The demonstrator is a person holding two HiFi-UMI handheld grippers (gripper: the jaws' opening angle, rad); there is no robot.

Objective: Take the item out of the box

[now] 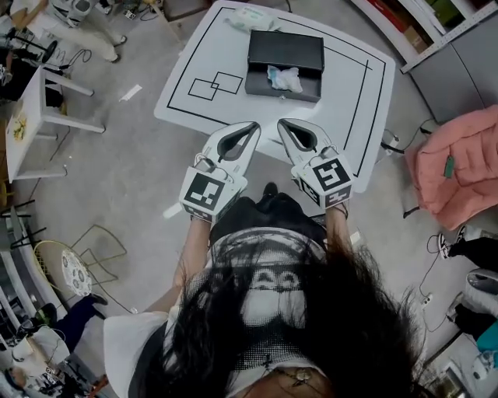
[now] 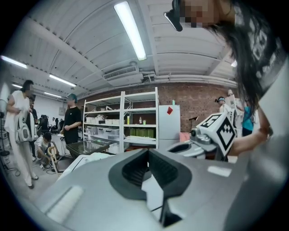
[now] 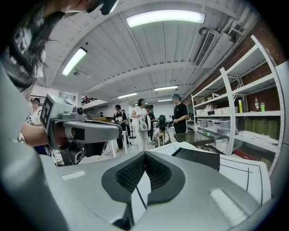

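- Seen from the head view, the left gripper (image 1: 254,124) and the right gripper (image 1: 282,123) are side by side over the near edge of the white table (image 1: 194,54). Their tips point toward 12 o'clock.
- The item (image 1: 285,78), a crumpled white and pale-blue bundle, lies at about 12 o'clock from both tips, well apart from them. It rests inside the open black box (image 1: 264,84), toward the right of the tray.
- The box's raised lid (image 1: 285,50) stands behind the tray, at 12 o'clock from the item.
- In its own view the left gripper (image 2: 148,151) has its jaws pressed together. The dark pads meet at the tip with nothing between them and touch nothing else.
- The right gripper (image 3: 145,154) is likewise pressed together and empty in its own view. The box (image 3: 198,158) shows ahead at about 1 o'clock.
- The table between the tips and the box is bare apart from its black lines. Two overlapping outlined squares (image 1: 215,85) sit at 9 o'clock from the box.
- A pale packet (image 1: 253,17) lies on the far edge of the table, at 11 o'clock from the box.
- Off the table, a pink jacket (image 1: 459,163) hangs at 3 o'clock and a small white side table (image 1: 31,116) stands at 9 o'clock.
- Shelving (image 3: 239,122) and standing people (image 3: 180,115) fill the background.
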